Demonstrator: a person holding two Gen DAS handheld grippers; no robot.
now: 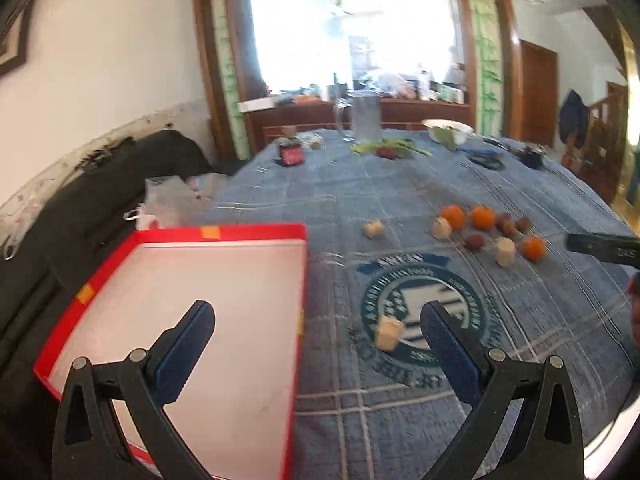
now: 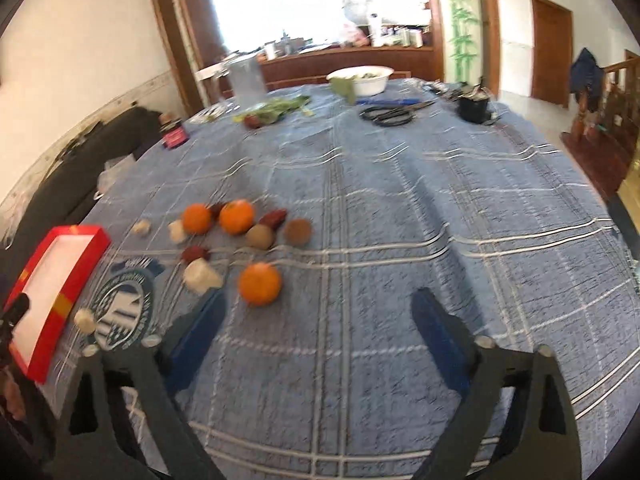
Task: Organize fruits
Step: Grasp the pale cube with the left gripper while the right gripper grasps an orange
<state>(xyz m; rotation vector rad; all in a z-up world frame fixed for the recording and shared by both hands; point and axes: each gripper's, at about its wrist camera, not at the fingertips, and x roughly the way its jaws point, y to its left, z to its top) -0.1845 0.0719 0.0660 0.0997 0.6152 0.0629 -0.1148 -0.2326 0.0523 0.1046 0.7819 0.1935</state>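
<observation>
Our left gripper [image 1: 318, 326] stands wide apart and empty, one finger over the red-rimmed tray [image 1: 192, 234] and the other over the blue plaid tablecloth [image 1: 400, 184], with a pale fruit chunk [image 1: 389, 333] lying on the cloth just inside the right-hand finger. Our right gripper [image 2: 318, 314] is parted too and holds nothing; the nearest orange [image 2: 259, 283] sits just ahead, closer to its left finger.

The fruit is all loose on the cloth: three oranges, some small brown and dark red fruits [image 2: 298, 232] and a few pale pieces, bunched near the cloth's printed emblem [image 1: 424, 312]. The tray is empty, so we judge none of the sorting is done yet. It sits at the table's left edge, beside the cluster, probably so that each piece needs only a short carry.

Far across the table stand a glass pitcher [image 1: 362, 116], a white bowl [image 2: 360, 76] and scissors [image 2: 390, 114], well apart from the fruit.
</observation>
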